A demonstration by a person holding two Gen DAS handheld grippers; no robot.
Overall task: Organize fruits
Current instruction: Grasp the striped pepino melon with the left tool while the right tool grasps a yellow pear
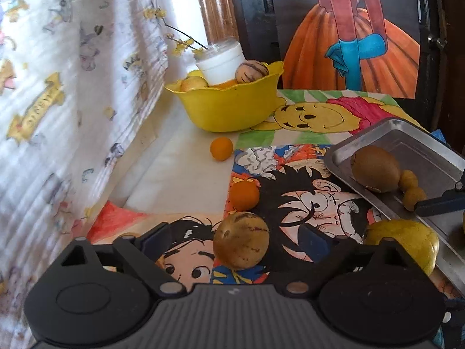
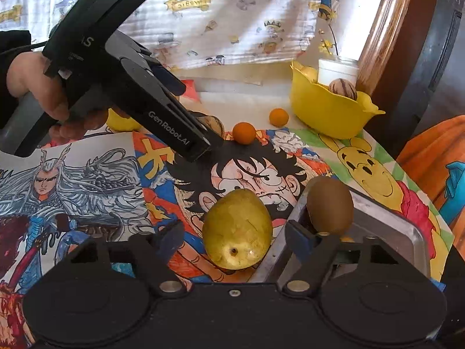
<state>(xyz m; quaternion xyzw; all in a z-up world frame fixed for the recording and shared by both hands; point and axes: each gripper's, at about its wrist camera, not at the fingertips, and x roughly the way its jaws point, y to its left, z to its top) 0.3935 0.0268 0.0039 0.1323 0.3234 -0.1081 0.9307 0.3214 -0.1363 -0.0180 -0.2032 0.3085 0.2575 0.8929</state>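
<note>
Straddling striped fruit (image 1: 241, 240), left hand-held gripper (image 1: 232, 241) released; right hand-held gripper (image 2: 235, 241) likewise, seemingly.

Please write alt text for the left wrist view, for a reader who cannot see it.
The open left gripper frames a striped tan fruit on cartoon drawings. Two small orange fruits lie beyond it, before a yellow bowl holding fruit and a white cup. At right, a metal tray carries a brown kiwi.

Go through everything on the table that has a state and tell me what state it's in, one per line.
Left gripper: open, around a striped fruit.
Right gripper: open, yellow pear between its fingers.
Yellow bowl: upright, holds fruit and a white cup.
Metal tray: holds a kiwi.
Two oranges: loose on the table.
</note>
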